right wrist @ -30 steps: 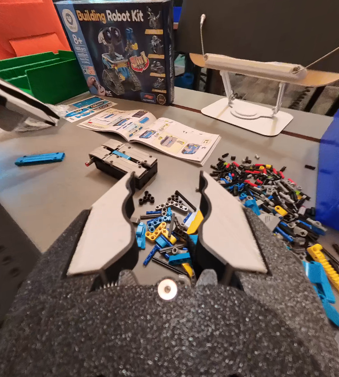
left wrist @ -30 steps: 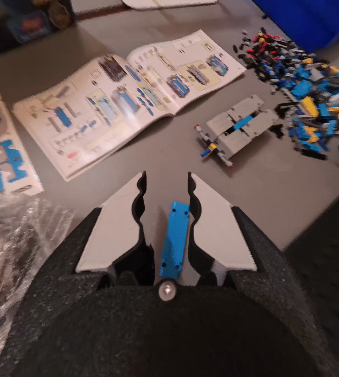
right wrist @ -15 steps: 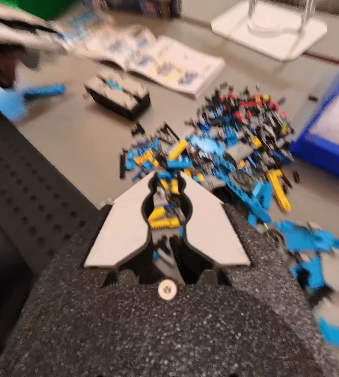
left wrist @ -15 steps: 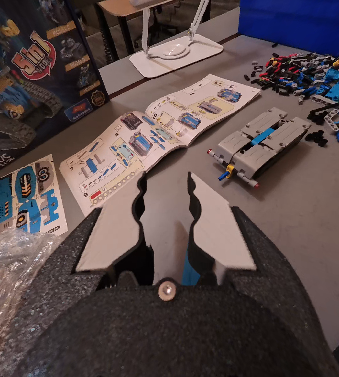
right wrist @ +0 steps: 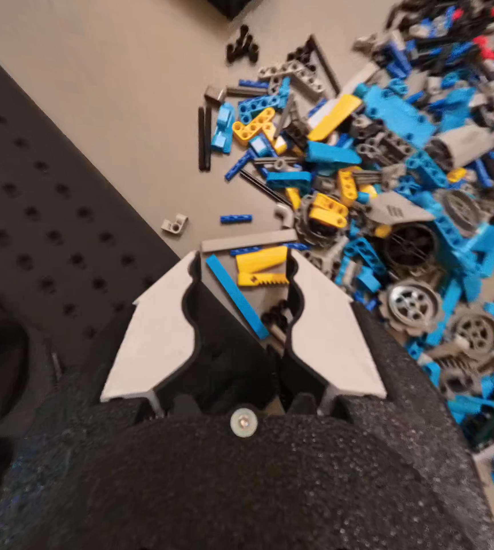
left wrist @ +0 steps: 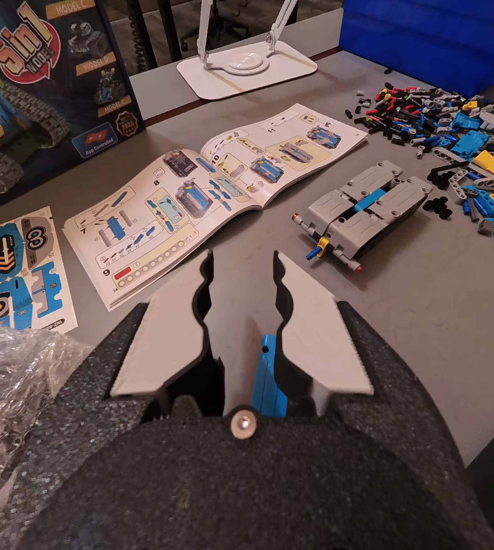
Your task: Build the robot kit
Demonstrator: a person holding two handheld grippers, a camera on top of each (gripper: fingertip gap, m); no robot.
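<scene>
Lying under left hand-held gripper | blue beam | jaws apart

One open booklet, one sticker sheet, one box.

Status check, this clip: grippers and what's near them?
Left gripper open, blue beam lying between its fingers. Right gripper open over parts pile, grey panel at its tips.

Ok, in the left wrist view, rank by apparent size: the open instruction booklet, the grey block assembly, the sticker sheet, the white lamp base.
Largest to smallest, as they look:
1. open instruction booklet
2. grey block assembly
3. white lamp base and sticker sheet: too close to rank; the sheet is cut off by the frame edge, and the base sits farther away.
</scene>
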